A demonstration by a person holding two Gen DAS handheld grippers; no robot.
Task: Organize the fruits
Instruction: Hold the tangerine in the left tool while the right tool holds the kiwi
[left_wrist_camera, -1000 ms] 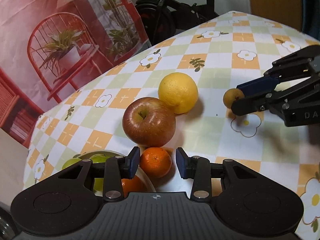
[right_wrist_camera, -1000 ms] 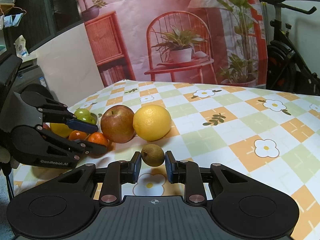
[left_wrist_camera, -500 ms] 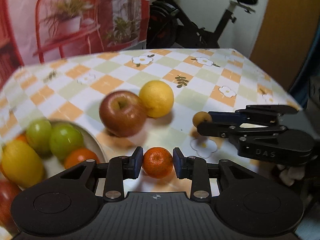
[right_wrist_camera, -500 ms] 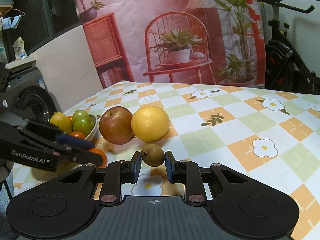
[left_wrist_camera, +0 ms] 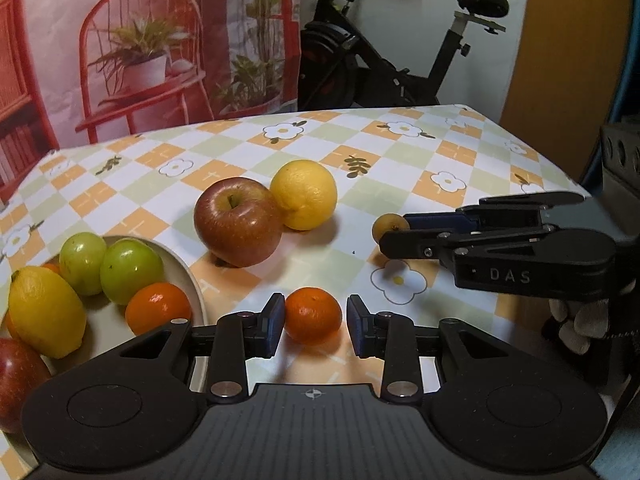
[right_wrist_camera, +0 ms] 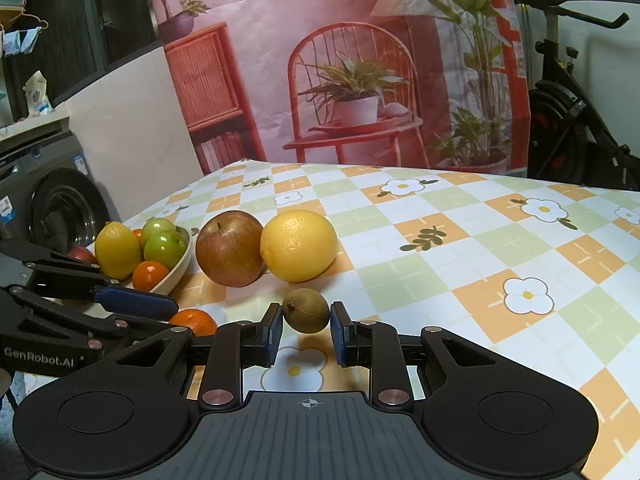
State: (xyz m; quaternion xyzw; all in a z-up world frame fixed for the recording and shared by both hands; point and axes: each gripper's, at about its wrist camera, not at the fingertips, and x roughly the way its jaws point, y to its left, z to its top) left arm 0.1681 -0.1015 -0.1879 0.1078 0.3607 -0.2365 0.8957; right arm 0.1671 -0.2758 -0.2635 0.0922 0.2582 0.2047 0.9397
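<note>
My left gripper (left_wrist_camera: 315, 323) is open around a small mandarin (left_wrist_camera: 313, 313) that rests on the checked tablecloth, with a gap on the right side. My right gripper (right_wrist_camera: 305, 326) is shut on a small brown kiwi-like fruit (right_wrist_camera: 306, 310), held just above the cloth; it also shows in the left wrist view (left_wrist_camera: 385, 227). A red apple (left_wrist_camera: 237, 227) and a yellow orange (left_wrist_camera: 303, 194) sit touching at mid-table. A white bowl (left_wrist_camera: 191, 280) at the left holds a lemon, two green fruits, a mandarin and a red apple.
The table's left edge runs just beyond the bowl (right_wrist_camera: 181, 262). A washing machine (right_wrist_camera: 52, 204) stands beyond the left edge and an exercise bike (left_wrist_camera: 384, 64) behind the far edge. The right gripper body (left_wrist_camera: 520, 256) lies to the right of my left gripper.
My left gripper has carried the mandarin away from the bowl, set it on the cloth and opened its jaws. The right gripper has stayed shut on the brown fruit, nearly still.
</note>
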